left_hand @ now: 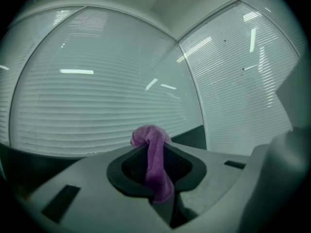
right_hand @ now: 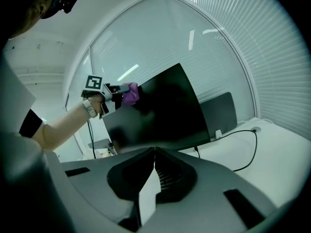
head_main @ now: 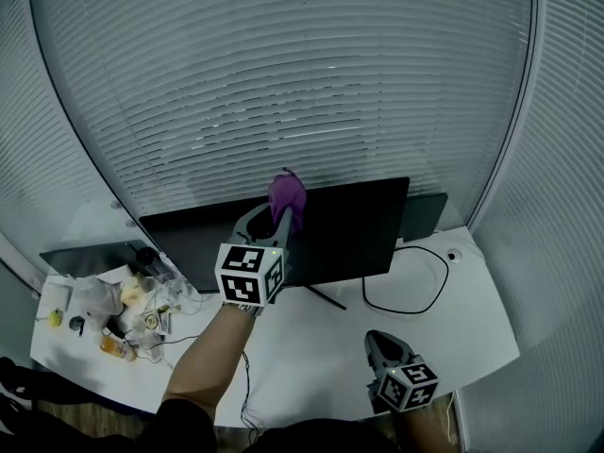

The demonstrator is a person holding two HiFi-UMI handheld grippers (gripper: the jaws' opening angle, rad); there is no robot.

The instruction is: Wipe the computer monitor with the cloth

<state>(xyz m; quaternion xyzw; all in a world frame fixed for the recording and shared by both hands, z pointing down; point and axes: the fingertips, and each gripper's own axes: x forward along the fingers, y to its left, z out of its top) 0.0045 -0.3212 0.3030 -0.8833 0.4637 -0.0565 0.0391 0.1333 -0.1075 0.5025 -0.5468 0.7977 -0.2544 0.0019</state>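
The cloth [head_main: 286, 196] isn't in our nearest gripper. The right gripper [head_main: 382, 345], at the lower right of the head view, hangs low over the white counter [head_main: 472, 328] with its jaws together on nothing. We judge it's parked there to stay out of the way, since wiping needs only one tool.

Further out, at the centre of the frame, the left gripper [head_main: 280, 217] reaches up and forward. Its jaws are clamped on the purple cloth, which is pinched along its length so that a loose wad bulges past the tips. That suits the job, because soft fabric rather than hard jaw would meet the screen.

The wad sits at the top edge of the computer monitor [head_main: 349, 234], towards its upper left corner as the right gripper view shows it. We can't tell whether it's touching the edge or just beside it. The left gripper's own view looks mostly over the monitor at the blinds [head_main: 283, 74], so it seems held high for a start along the top.

The monitor stands upright in the middle of the counter, its screen dark. A black cable [head_main: 415, 295] loops across the counter at its right, and a second dark panel [head_main: 427, 215] stands behind it. A heap of small clutter [head_main: 123, 310] lies well apart at the left. The pale blinds curve behind all of it.
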